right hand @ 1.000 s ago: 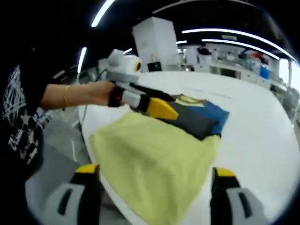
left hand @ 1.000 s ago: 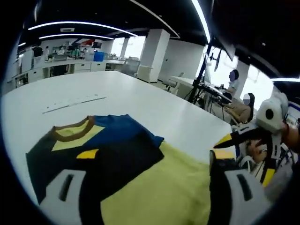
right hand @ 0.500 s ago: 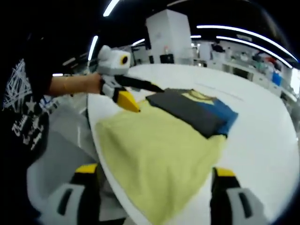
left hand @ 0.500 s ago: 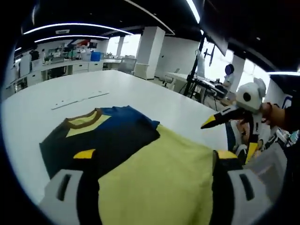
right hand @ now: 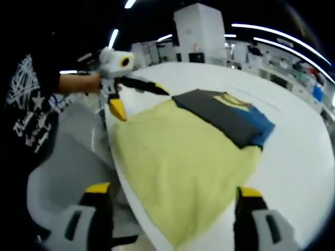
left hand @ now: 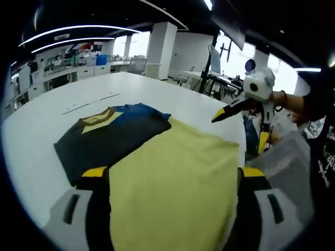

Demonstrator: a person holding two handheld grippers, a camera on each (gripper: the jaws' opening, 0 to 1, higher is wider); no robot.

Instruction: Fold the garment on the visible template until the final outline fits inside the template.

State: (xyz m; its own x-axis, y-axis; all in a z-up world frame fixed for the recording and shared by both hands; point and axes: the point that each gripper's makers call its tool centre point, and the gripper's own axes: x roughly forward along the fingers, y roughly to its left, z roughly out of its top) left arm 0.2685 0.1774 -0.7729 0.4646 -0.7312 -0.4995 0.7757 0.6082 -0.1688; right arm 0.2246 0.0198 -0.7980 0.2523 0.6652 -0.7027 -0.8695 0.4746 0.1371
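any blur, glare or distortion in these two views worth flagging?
Left gripper view: strong fisheye bend, ceiling light strips blown out, garment sharp enough. Right gripper view: softer overall, the left gripper slightly blurred, white table bright but not clipped.

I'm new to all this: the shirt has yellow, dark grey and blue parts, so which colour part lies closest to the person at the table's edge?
The yellow part. It reaches the table edge nearest the person; the dark grey and blue parts lie farther in.

Place: open-plan lab or office hall
Signs: long ceiling light strips [left hand: 68, 29], white pillar [left hand: 157, 49], workbenches [left hand: 68, 73] beyond the large white table's [left hand: 42, 120] far edge
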